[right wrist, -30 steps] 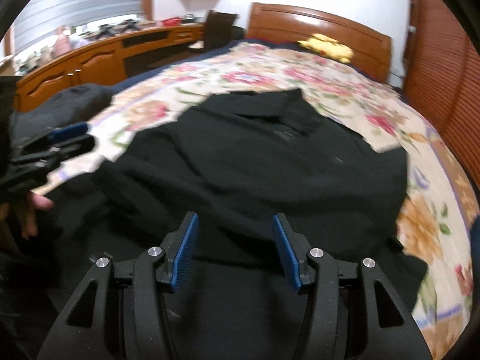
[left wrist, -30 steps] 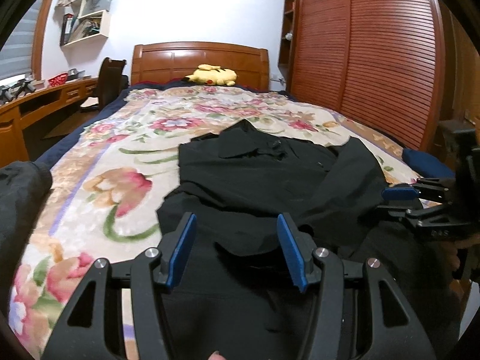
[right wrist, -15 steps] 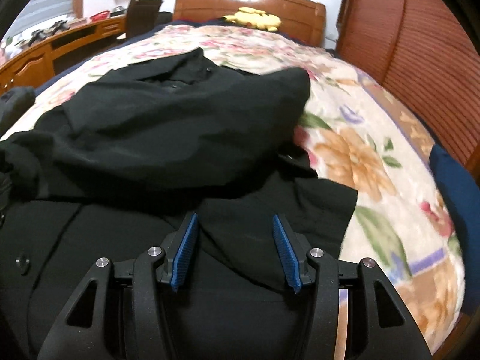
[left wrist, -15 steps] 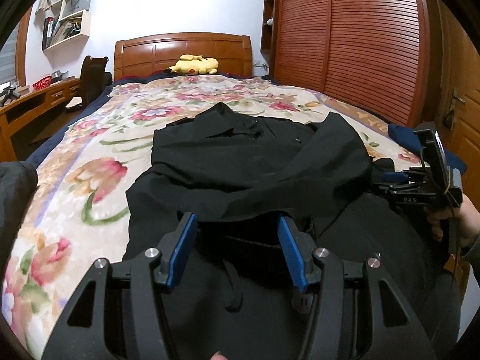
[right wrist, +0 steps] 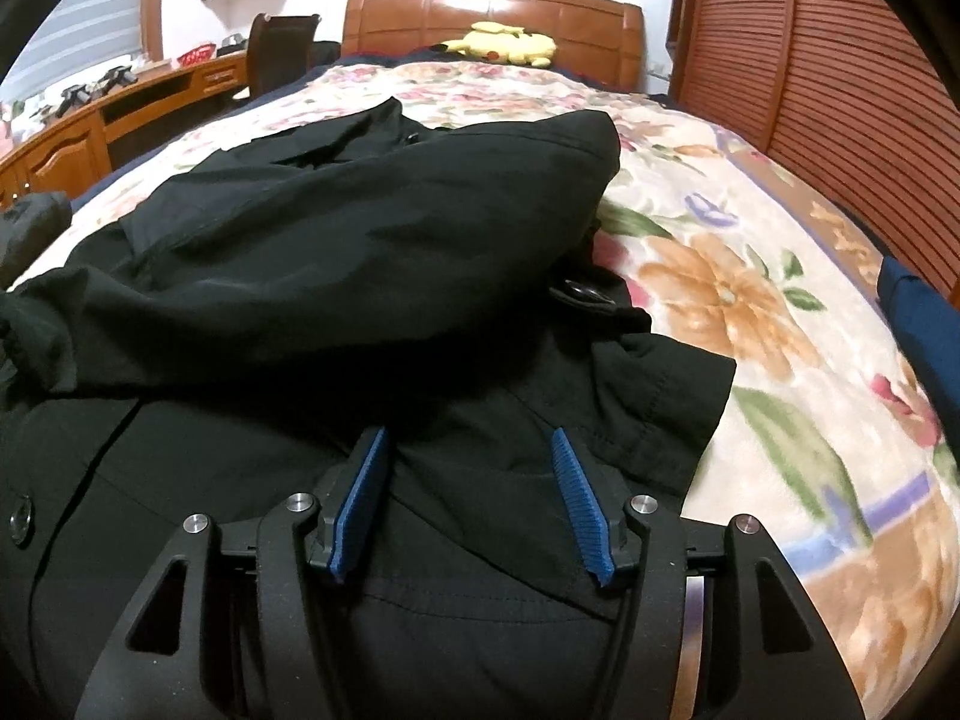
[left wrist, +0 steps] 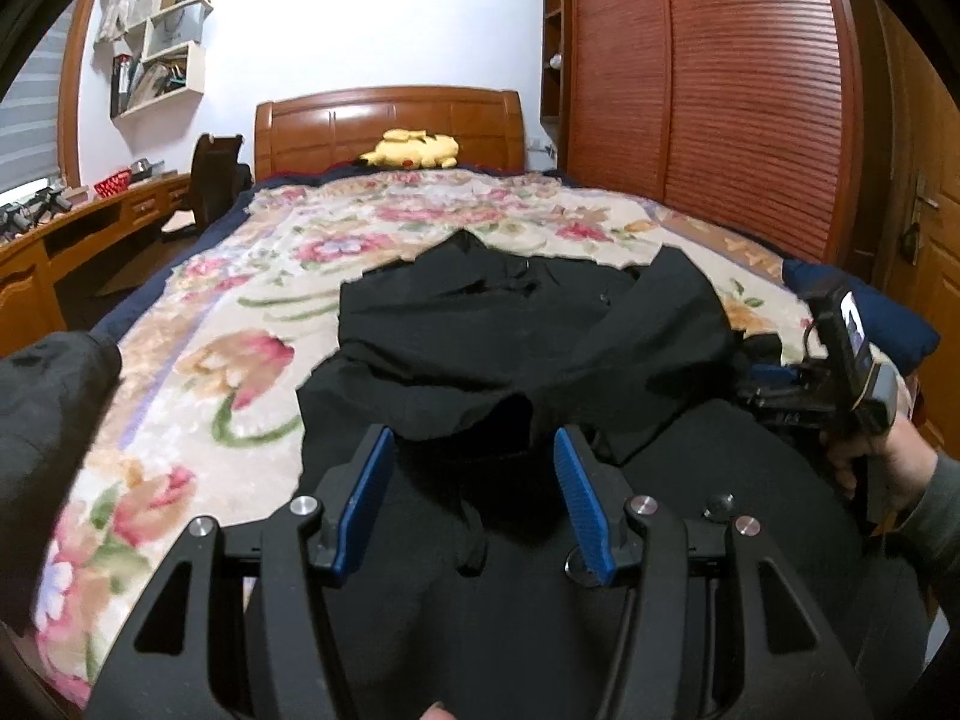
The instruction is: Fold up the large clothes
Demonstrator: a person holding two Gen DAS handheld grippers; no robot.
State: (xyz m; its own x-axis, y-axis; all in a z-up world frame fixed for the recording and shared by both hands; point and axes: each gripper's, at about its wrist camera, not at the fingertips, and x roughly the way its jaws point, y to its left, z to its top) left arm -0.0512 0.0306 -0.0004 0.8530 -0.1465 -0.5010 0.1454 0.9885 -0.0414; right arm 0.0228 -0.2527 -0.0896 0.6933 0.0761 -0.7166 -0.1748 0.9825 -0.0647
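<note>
- Black jacket (left wrist: 528, 336) spread on the floral bedspread (left wrist: 198, 360), directly ahead of and beneath both tools; collar at the far end, hem nearest.
- One sleeve (right wrist: 336, 240) already laid across the chest, presumably to narrow the garment for folding.
- Left gripper (left wrist: 474, 492) spread, nothing between the blue pads (left wrist: 366, 492); hovering over the near hem, likely lining up for the next fold.
- Right gripper (right wrist: 468, 498) opening, low over the flap by the side edge (right wrist: 654, 402); cloth below the pads, not pinched.
- Right gripper also visible to the right of the left tool, held in a hand (left wrist: 864, 456).
</note>
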